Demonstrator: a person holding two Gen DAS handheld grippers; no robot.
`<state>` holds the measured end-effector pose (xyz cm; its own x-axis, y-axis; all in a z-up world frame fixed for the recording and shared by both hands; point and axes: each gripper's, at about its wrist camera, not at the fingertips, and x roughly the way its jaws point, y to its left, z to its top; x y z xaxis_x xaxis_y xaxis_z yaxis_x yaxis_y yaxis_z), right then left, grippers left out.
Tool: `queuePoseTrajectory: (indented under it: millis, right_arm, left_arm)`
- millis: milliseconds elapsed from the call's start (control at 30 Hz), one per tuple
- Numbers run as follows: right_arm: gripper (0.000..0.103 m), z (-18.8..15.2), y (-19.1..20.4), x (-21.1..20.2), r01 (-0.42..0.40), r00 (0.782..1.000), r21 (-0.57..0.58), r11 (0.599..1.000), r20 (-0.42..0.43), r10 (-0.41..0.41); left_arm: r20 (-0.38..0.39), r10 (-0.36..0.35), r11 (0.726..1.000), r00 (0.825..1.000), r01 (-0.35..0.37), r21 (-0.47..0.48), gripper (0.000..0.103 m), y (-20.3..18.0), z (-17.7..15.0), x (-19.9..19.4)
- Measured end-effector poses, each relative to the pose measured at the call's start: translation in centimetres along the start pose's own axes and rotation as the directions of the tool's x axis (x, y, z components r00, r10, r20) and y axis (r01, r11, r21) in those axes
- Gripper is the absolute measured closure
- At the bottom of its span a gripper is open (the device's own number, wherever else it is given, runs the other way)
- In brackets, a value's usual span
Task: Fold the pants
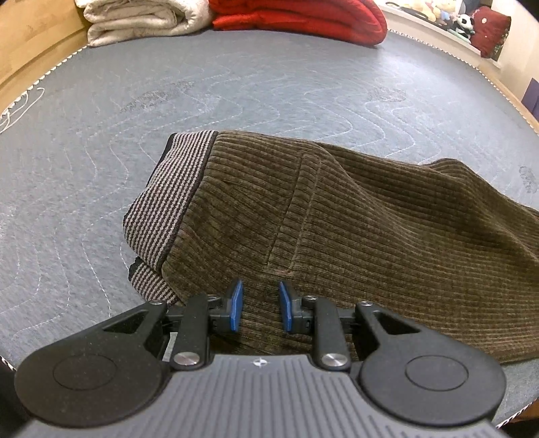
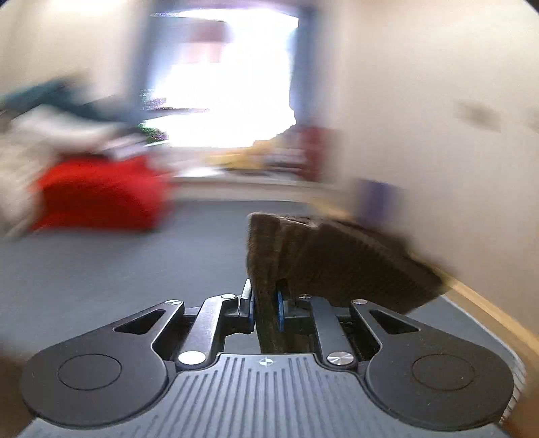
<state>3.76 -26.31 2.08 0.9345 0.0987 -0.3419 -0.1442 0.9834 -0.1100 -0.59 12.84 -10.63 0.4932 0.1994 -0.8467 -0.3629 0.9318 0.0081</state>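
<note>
Brown corduroy pants (image 1: 337,215) are lying bunched on the grey quilted mat (image 1: 101,151), striped waistband (image 1: 168,188) turned toward the mat's middle. Left gripper (image 1: 259,305) is hovering over the near edge of the pants, blue pads (image 1: 235,305) standing apart, nothing between them. Right gripper (image 2: 264,308) is pinching a fold of the pants (image 2: 337,259), fingers clamped on the cloth and lifting it off the mat; that view is heavily blurred. Red blanket (image 1: 299,17) and white blanket (image 1: 141,18) are sitting at the mat's far edge.
</note>
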Motion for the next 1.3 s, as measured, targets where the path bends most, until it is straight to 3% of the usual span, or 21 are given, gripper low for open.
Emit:
queuePoseTrajectory:
  millis: [67,100,200,233,300,333,400,467,567,633,767,967,1000,1033,1100,1200,1300]
  right_arm:
    - [0.084,-2.8,6.7,-0.6,-0.197,0.976,-0.131,0.972,-0.123,0.181]
    - [0.076,-4.6,9.4,-0.5,-0.286,0.943,-0.172,0.943,-0.224,0.245]
    - [0.073,-10.9,15.0,-0.3,-0.522,0.77,-0.199,0.83,-0.528,0.358]
    - [0.071,-12.0,15.9,-0.7,-0.559,0.729,-0.189,0.807,-0.575,0.371]
    - [0.072,-12.0,16.9,-2.3,-0.61,0.711,-0.235,0.757,-0.584,0.392]
    - [0.071,-11.3,17.0,-3.2,-0.637,0.707,-0.246,0.73,-0.564,0.426]
    - [0.063,-10.0,16.5,-4.1,-0.64,0.717,-0.225,0.734,-0.517,0.467]
    - [0.061,-9.1,15.5,-3.6,-0.614,0.733,-0.162,0.772,-0.481,0.481]
    - [0.061,-9.7,13.9,-1.8,-0.531,0.76,-0.069,0.845,-0.48,0.439]
    - [0.061,-10.0,13.7,-0.8,-0.504,0.773,-0.056,0.862,-0.475,0.421]
    - [0.058,-10.7,15.2,0.2,-0.536,0.776,-0.123,0.835,-0.462,0.43]
    - [0.056,-11.1,16.5,-0.2,-0.595,0.753,-0.194,0.78,-0.473,0.457]
    - [0.058,-11.2,16.6,-0.2,-0.596,0.754,-0.205,0.776,-0.475,0.453]
    - [0.077,-11.3,16.4,-0.4,-0.597,0.756,-0.216,0.772,-0.472,0.453]
    - [0.088,-10.9,15.8,-0.6,-0.614,0.747,-0.197,0.765,-0.459,0.481]
    - [0.091,-9.5,14.4,-1.6,-0.602,0.769,-0.169,0.78,-0.387,0.51]
    - [0.091,-8.6,13.0,-2.9,-0.628,0.753,-0.136,0.766,-0.352,0.556]
  left_arm:
    - [-0.003,-0.005,1.0,1.0,0.005,0.003,0.076,0.2,0.0,0.0]
    - [-0.005,-0.008,1.0,1.0,0.008,0.006,0.076,0.2,0.1,0.0]
    - [-0.013,-0.015,1.0,1.0,0.015,0.005,0.074,0.5,0.1,0.0]
    - [-0.017,-0.018,1.0,1.0,0.018,-0.001,0.072,0.7,0.1,0.0]
    - [-0.027,-0.029,0.999,0.999,0.029,-0.016,0.071,1.1,0.2,0.0]
    - [-0.029,-0.034,0.999,0.999,0.033,-0.019,0.071,1.2,0.3,0.1]
    - [-0.033,-0.04,0.999,0.999,0.039,-0.022,0.07,1.5,0.5,0.3]
    - [-0.036,-0.045,0.999,0.998,0.044,-0.025,0.07,1.6,0.6,0.4]
    - [-0.034,-0.039,0.999,0.999,0.038,-0.019,0.07,1.5,0.6,0.4]
    - [-0.031,-0.03,1.0,0.999,0.03,-0.009,0.07,1.2,0.5,0.3]
    - [-0.023,-0.019,1.0,1.0,0.019,0.006,0.07,0.7,0.3,0.4]
    - [-0.012,-0.007,1.0,1.0,0.008,0.023,0.069,0.2,0.0,0.2]
    - [-0.011,-0.004,1.0,1.0,0.005,0.026,0.069,0.1,-0.1,0.2]
    - [-0.009,-0.002,1.0,1.0,0.002,0.03,0.069,0.0,-0.1,0.2]
    - [-0.006,0.002,0.999,1.0,-0.002,0.037,0.069,-0.3,-0.3,0.2]
    - [-0.004,0.002,0.999,1.0,-0.002,0.04,0.069,-0.4,-0.4,0.2]
    - [-0.007,0.002,0.999,1.0,-0.001,0.038,0.069,-0.6,-0.5,0.2]
